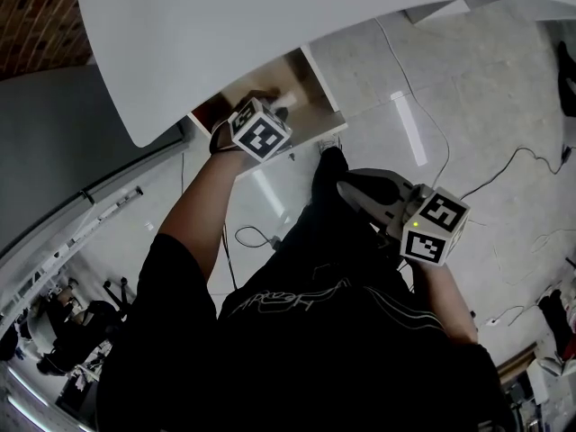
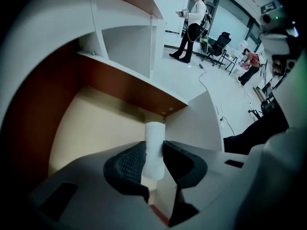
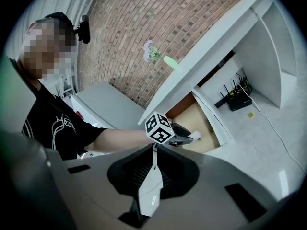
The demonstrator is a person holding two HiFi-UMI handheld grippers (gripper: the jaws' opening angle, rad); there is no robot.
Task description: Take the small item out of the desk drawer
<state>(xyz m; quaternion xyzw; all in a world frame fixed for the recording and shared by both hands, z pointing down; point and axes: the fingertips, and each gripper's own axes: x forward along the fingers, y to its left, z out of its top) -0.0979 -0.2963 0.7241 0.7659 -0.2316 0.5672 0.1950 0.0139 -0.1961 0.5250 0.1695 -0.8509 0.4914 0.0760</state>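
The left gripper (image 2: pixel 154 150) is clamping the small white cylinder (image 2: pixel 155 133) across its middle, upright over the open drawer (image 2: pixel 91 128). It is looking light, stiff and slick, so this mid-body hold is probably serving well. The right gripper (image 3: pixel 152 153) is hanging closed, empty.

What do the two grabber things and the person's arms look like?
The left gripper and right gripper each have a pale grey body and dark, ribbed pads. Each carries a white cube with black square markers; the right one's shows a small green light. The person wears a black short-sleeved T-shirt.
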